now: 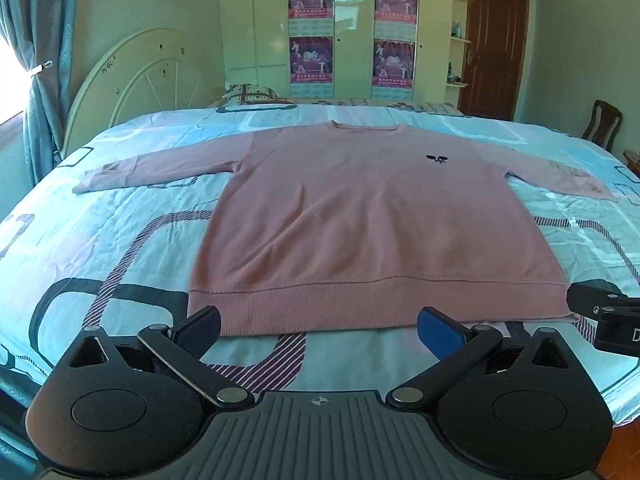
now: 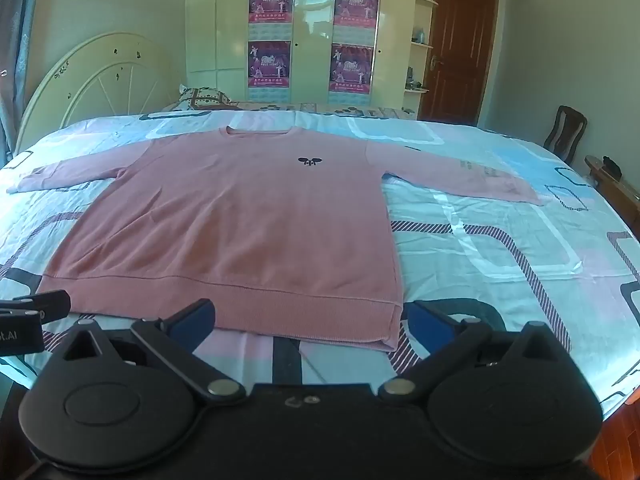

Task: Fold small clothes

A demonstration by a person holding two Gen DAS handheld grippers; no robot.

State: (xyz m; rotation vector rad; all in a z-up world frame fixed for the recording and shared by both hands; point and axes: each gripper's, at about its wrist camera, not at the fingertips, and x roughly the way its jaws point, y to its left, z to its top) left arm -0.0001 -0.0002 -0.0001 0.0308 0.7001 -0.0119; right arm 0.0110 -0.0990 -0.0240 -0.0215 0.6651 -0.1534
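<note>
A pink long-sleeved sweater (image 1: 372, 216) (image 2: 240, 220) lies flat and face up on the bed, both sleeves spread out, a small dark emblem on its chest. My left gripper (image 1: 320, 326) hovers open just in front of the hem's left half, nothing between its fingers. My right gripper (image 2: 308, 320) is open too, its jaws straddling the hem's right corner (image 2: 388, 336) from above without touching it. Each gripper's tip shows at the edge of the other's view: the right gripper (image 1: 604, 312) and the left gripper (image 2: 36, 308).
The bed (image 1: 100, 240) carries a light-blue patterned sheet, with a cream headboard (image 1: 132, 80) at the left and a pillow (image 1: 248, 92) at the far side. A wardrobe (image 1: 340, 28) with posters, a brown door (image 1: 492, 44) and a wooden chair (image 2: 564, 132) stand beyond.
</note>
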